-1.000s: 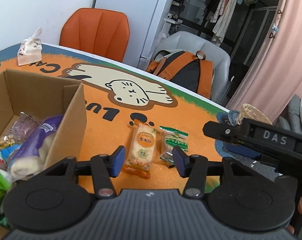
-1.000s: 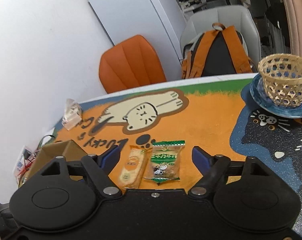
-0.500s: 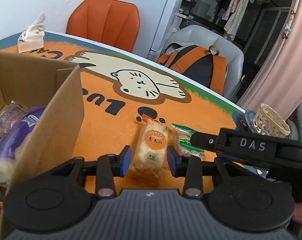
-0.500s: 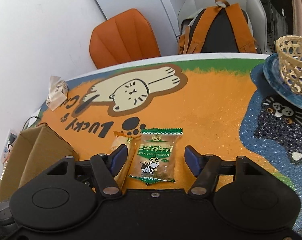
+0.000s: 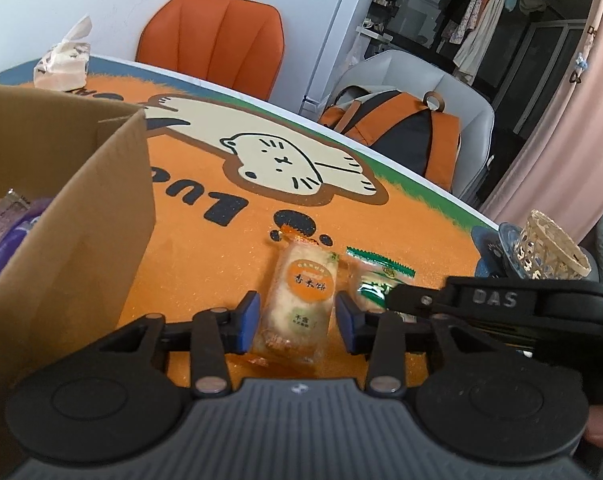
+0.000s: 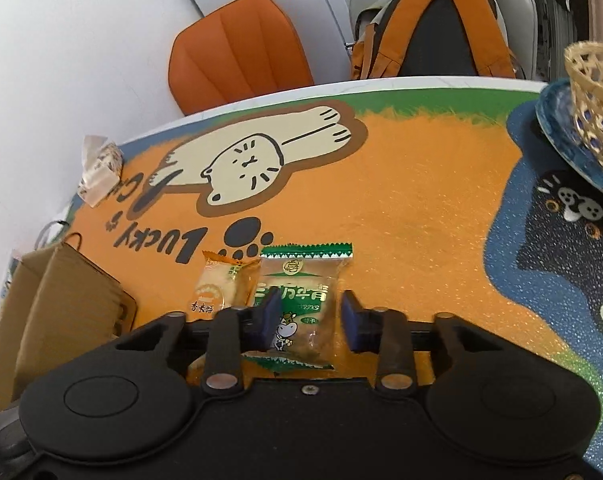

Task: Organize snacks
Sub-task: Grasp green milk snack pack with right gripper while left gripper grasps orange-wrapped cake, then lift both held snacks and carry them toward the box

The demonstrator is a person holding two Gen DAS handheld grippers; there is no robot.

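Step in hand: pickup. Orange packet (image 5: 297, 300) is bracketed on the mat by the left gripper (image 5: 295, 322), pads not yet pressing; green packet (image 6: 301, 300) is clamped by the right gripper (image 6: 307, 320), just closed. Next: transfer to cardboard box (image 5: 101, 216) is called for.

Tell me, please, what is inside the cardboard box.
Inside the cardboard box a purple-wrapped packet and a clear pinkish packet can be seen. The near wall of the box covers the rest of the inside.
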